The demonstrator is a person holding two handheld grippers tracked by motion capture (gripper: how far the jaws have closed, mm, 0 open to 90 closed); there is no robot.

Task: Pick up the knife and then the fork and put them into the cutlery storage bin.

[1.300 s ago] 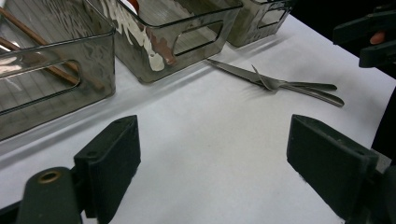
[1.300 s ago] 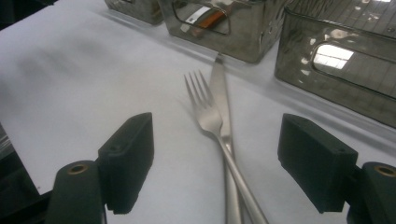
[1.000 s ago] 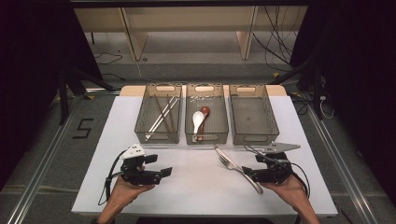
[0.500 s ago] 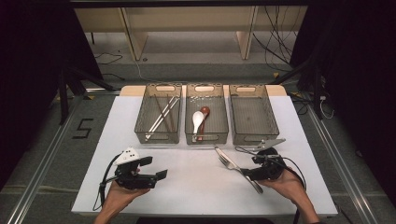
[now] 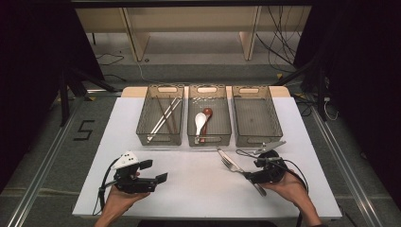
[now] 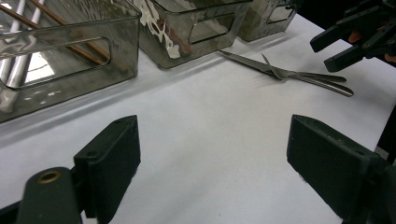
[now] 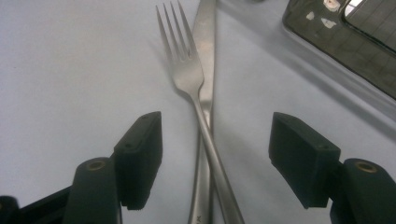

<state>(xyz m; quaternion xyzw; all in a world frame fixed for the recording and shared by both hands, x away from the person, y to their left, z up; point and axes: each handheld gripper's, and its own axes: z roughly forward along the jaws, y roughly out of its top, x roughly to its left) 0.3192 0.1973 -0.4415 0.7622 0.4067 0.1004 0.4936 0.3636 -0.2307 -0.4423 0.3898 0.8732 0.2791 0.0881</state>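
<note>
Black right tongs [image 7: 215,154] astride the crossed handles of a steel fork [image 7: 187,70] and a steel knife [image 7: 205,46]; jaws wide apart, just closing in a little, pads clear of the metal on both sides. Fork laid over the knife, tines toward 12 o'clock in the right gripper view, handles running back between the jaws toward 6 o'clock. In the high view, right tongs [image 5: 250,176] at about 4 o'clock on the white worktop [image 5: 198,189], cradled in the right hand [image 5: 288,187], with fork [image 5: 230,164] and knife [image 5: 222,153] slanting from the tongs up toward 11 o'clock.

Left tongs [image 6: 212,163] wide apart, nothing between the jaws, bare worktop [image 6: 205,126] beneath. In the high view, left tongs [image 5: 153,172] at about 8 o'clock on the worktop, held in the left hand [image 5: 120,196], pointed toward 3 o'clock. Well apart from the fork and knife.

Three smoky clear bins in a row at 12 o'clock on the worktop:
- Left bin [image 5: 144,127]: chopsticks [image 5: 165,116] lying lengthwise.
- Middle bin [image 5: 209,139]: white spoon [image 5: 200,120] beside a brown spoon [image 5: 207,113].
- Right bin [image 5: 257,137]: nearest to the fork and knife, at their 1 o'clock.

Knife tip close to the front wall of the middle bin; touching or apart not readable.
</note>
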